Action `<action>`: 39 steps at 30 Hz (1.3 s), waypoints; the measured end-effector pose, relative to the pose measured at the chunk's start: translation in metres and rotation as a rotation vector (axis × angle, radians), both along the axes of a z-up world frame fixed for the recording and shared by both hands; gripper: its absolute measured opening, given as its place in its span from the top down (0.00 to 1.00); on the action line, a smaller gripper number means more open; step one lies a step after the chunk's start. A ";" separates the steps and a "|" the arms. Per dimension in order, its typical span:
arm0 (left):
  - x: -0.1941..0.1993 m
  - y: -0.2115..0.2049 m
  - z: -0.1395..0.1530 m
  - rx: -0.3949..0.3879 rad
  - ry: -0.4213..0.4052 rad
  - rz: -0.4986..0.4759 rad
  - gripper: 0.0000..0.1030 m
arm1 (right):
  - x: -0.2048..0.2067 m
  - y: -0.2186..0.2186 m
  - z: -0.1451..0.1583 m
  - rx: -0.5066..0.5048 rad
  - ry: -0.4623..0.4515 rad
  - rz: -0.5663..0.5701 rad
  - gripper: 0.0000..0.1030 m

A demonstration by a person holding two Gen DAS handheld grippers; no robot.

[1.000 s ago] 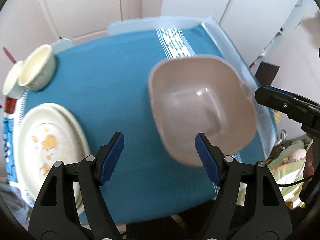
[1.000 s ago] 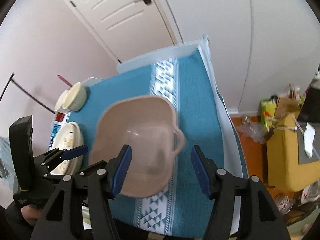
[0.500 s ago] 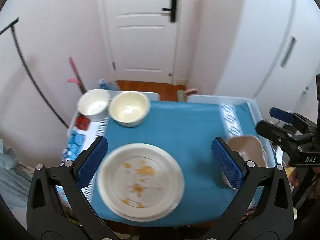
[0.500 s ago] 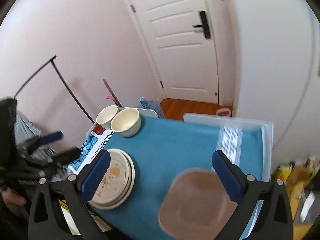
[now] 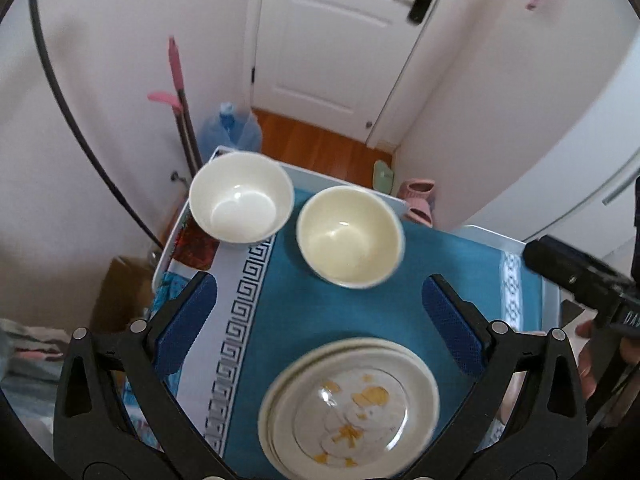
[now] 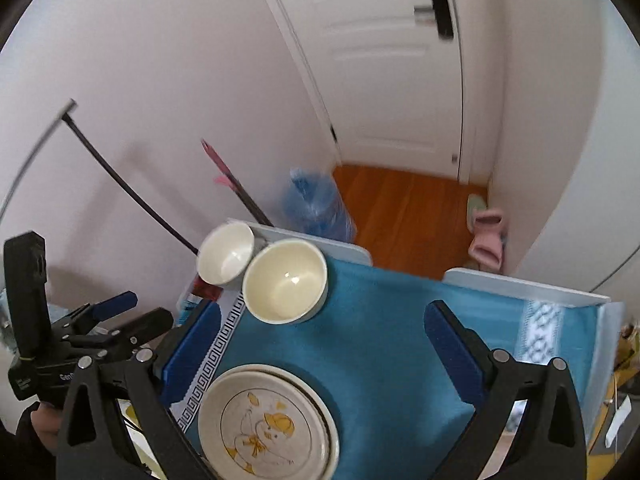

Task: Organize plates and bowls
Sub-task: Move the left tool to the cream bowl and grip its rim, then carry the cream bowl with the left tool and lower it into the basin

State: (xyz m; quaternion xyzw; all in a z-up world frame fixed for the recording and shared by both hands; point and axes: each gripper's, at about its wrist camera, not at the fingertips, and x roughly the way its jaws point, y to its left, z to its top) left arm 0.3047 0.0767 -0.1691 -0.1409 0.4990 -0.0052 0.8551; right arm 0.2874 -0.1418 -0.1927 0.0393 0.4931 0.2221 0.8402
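Two round bowls stand at the table's far left: a white bowl [image 5: 240, 204] [image 6: 226, 254] and, beside it, a cream bowl [image 5: 350, 236] [image 6: 284, 282]. Nearer to me lies a stack of plates [image 5: 348, 404] [image 6: 266, 420], the top one printed with a yellow duck. My left gripper [image 5: 318, 284] hovers above the blue cloth between the cream bowl and the plates; its wide jaws are closing slightly, with nothing between them. My right gripper [image 6: 323, 312] hangs open and empty over the same area. The tan square bowl is out of view.
A blue cloth [image 5: 360, 320] covers the white-rimmed table [image 6: 520, 286]. Beyond the far edge stand a water jug [image 5: 230, 132] [image 6: 316, 204] and a pink-handled mop [image 5: 178, 80] on the floor. Pink slippers [image 6: 488, 236] lie by the white door.
Both grippers opened wide, came off the tan square bowl and swung left across the table. The round bowls and plates now fill both views, and the tan bowl has dropped out of sight.
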 end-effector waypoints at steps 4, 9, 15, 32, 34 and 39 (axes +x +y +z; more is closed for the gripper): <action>0.028 0.011 -0.047 -0.039 0.077 -0.020 0.17 | 0.028 0.023 -0.043 -0.043 0.089 -0.016 0.06; 0.056 0.012 -0.093 -0.068 0.158 -0.050 0.31 | 0.050 0.039 -0.092 -0.050 0.201 -0.011 0.38; 0.072 0.005 -0.117 -0.089 0.184 -0.081 0.49 | 0.060 0.052 -0.119 -0.037 0.251 -0.010 0.50; 0.089 -0.009 -0.131 -0.059 0.190 -0.123 0.83 | 0.073 0.064 -0.135 -0.062 0.272 -0.003 0.84; 0.090 -0.010 -0.130 -0.052 0.189 -0.125 0.83 | 0.072 0.064 -0.135 -0.062 0.267 -0.004 0.84; 0.086 -0.017 -0.118 -0.041 0.169 -0.136 0.83 | 0.067 0.058 -0.126 -0.054 0.248 -0.016 0.84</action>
